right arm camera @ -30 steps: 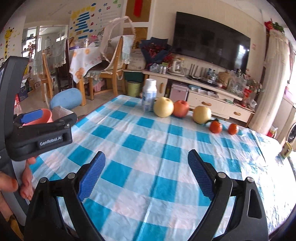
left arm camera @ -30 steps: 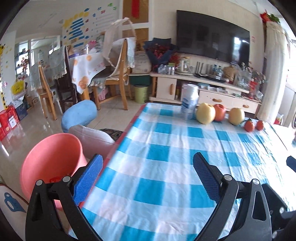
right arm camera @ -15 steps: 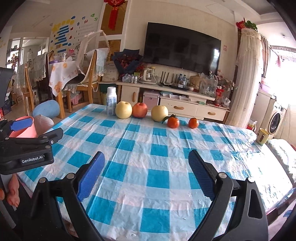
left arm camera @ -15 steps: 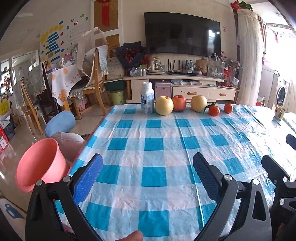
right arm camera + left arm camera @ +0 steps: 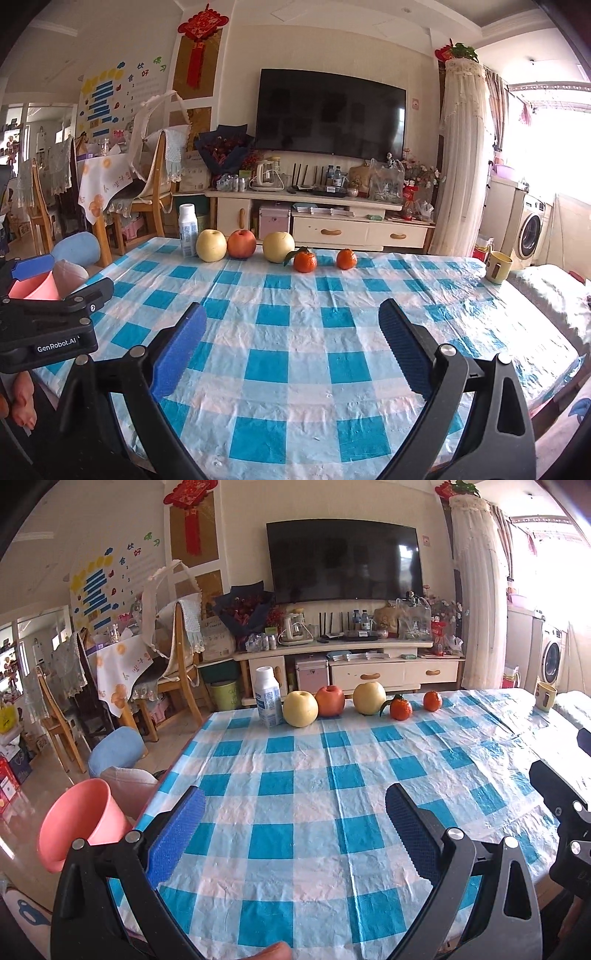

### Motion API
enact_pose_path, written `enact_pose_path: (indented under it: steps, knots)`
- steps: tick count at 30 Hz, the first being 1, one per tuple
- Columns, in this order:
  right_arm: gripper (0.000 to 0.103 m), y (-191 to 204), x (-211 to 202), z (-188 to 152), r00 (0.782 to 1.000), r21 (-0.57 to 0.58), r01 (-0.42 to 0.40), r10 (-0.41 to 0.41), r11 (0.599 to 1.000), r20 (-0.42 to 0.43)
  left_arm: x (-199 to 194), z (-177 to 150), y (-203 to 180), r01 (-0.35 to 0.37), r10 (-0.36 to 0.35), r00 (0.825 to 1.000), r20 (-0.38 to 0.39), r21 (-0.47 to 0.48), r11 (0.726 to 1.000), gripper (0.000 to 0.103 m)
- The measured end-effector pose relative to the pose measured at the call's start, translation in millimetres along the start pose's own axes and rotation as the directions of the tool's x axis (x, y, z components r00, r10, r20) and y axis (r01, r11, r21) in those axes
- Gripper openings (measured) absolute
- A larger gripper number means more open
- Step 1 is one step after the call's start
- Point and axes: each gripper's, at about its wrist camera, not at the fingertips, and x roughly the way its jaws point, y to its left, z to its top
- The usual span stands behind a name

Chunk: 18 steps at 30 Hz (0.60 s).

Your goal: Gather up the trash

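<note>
Checked tablecloth (image 5: 295, 812): white bottle (image 5: 268, 697) at far edge, well beyond both jaws, spread wide, empty.

"GenRobot.AI" on the left gripper (image 5: 14, 271) body

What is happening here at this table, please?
A person holds two claws above a blue-and-white checked tablecloth. The left claw and the right claw are both open and hold nothing. At the far edge stand a white plastic bottle, a row of fruit and a yellow mug, all untouched. A pink plastic bin waits beside the table.
</note>
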Motion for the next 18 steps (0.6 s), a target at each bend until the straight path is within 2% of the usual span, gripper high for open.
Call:
enact_pose_path:
  steps: [18]
  knots:
    - [0.095, -6.6, 4.7, -6.5, 1.0, 0.006, -0.001, 0.001, 1.0, -0.007, 7.6, -0.1, -10.4, -0.007, 0.007, 1.0, -0.017, 0.009, 1.0, 0.097]
